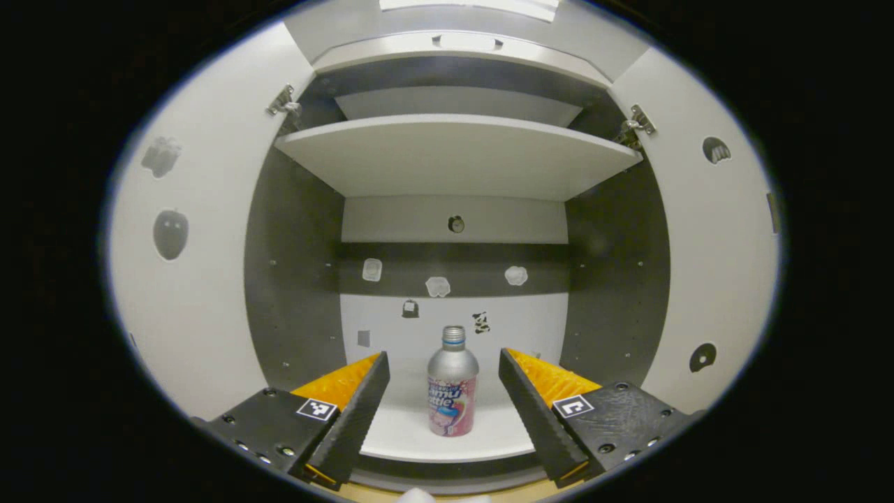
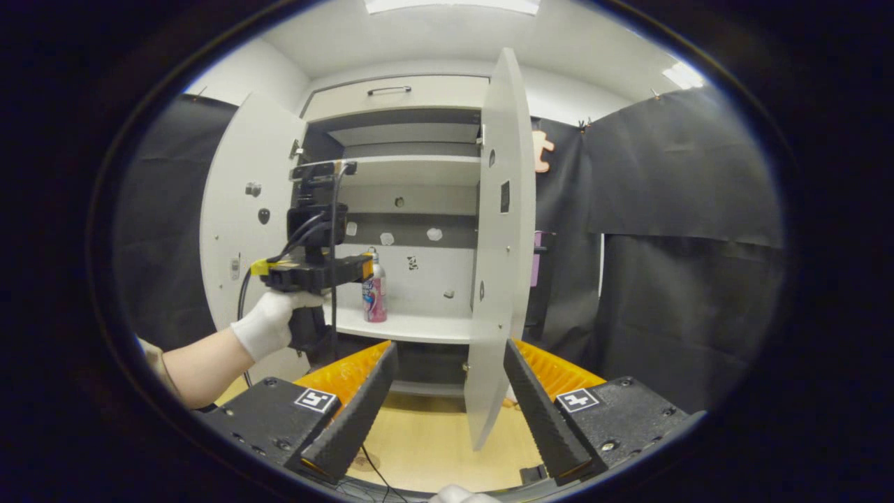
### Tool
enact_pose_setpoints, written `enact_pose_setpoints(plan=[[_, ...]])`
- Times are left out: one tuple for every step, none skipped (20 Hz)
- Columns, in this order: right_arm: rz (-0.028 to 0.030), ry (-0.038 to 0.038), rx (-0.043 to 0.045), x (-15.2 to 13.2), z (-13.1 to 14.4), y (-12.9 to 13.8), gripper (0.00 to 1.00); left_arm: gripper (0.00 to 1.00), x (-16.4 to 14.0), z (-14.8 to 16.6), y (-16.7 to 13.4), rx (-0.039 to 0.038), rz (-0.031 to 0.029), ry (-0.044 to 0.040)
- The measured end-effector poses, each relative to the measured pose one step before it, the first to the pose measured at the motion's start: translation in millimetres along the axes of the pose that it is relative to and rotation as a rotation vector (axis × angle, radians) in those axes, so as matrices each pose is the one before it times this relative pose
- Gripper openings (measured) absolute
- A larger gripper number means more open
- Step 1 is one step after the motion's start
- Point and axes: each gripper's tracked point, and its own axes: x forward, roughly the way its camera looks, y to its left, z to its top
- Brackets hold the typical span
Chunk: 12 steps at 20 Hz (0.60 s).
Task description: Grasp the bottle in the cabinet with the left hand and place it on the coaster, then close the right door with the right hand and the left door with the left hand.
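- Left gripper view: the left gripper (image 1: 441,398) has its fingers wide apart and holds nothing. The bottle (image 1: 452,383) stands upright between them at about 6 o'clock, on the lower shelf (image 1: 447,436) of the cabinet (image 1: 293,279), near the front edge. There is a free gap on both sides of the bottle, so no finger touches it.
- The left door (image 1: 188,265) at 9 o'clock and the right door (image 1: 712,265) at 3 o'clock are both open.
- Right gripper view: the right gripper (image 2: 447,402) is also spread open and empty, well apart from the cabinet. The right door (image 2: 499,244) stands edge-on at 12 o'clock from its fingers.
- At 9 o'clock a gloved hand (image 2: 269,321) holds the left gripper (image 2: 318,271) level, its front end just beside the bottle (image 2: 374,293).
- I judge the step in hand is the grasp. To do it well, move straight forward until the silver body sits between the pads, below the narrow neck, then close evenly so the bottle does not tip. Keep the tips above the shelf.
- The coaster I cannot find here.
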Motion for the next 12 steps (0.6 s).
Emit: enact_pose_setpoints(plan=[[-0.00080,0.00590,-0.00097,3.06,-0.18,0.14,1.00,0.96,12.62,-4.38,-1.67,0.01079,0.00347,0.00186],[0.00117,0.00510,-0.00184,3.86,-2.31,0.16,0.99,0.99,10.24,-4.87,-2.06,0.00857,-0.00030,0.00286],[0.00190,0.00767,-0.00303,2.74,-1.24,-0.24,1.00,0.96,10.25,-6.09,-2.79,-0.00045,-0.00176,0.01015],[0.00272,0.00561,-0.00164,3.17,-1.85,0.13,1.00,0.96,9.70,-8.79,-4.27,-0.00650,-0.00253,0.01818],[0.00215,0.00679,-0.00224,2.58,-1.22,0.30,0.99,0.96,8.57,-6.18,-2.86,0.00025,-0.00390,0.01026],[0.00254,0.00589,-0.00119,3.15,-1.59,-0.35,1.00,0.99,6.33,-5.63,1.63,0.00614,0.00769,0.01006],[0.00377,0.00482,-0.00123,2.08,-0.94,0.39,1.00,0.97,7.19,-5.74,1.02,0.00761,0.01044,0.01027],[0.00433,0.00125,-0.00134,2.30,-1.55,-1.09,1.00,0.97,5.54,-4.31,0.94,0.00608,0.00922,0.00401],[0.00302,-0.00113,-0.00196,1.68,-0.70,-0.42,0.99,0.98,4.96,-2.82,0.23,-0.00152,0.00397,0.00421],[0.00188,0.00134,-0.00252,1.74,-0.36,-0.33,1.00,0.97,6.12,-3.56,-0.49,-0.00226,-0.00416,0.00274],[0.00222,0.00528,-0.00155,1.51,-1.20,-0.66,1.00,0.96,4.39,-3.31,0.76,-0.00103,0.00642,0.00216],[0.00211,0.00247,0.00132,1.74,-1.43,-0.25,1.00,0.96,4.34,-4.29,0.74,0.00401,0.00344,0.01033]])
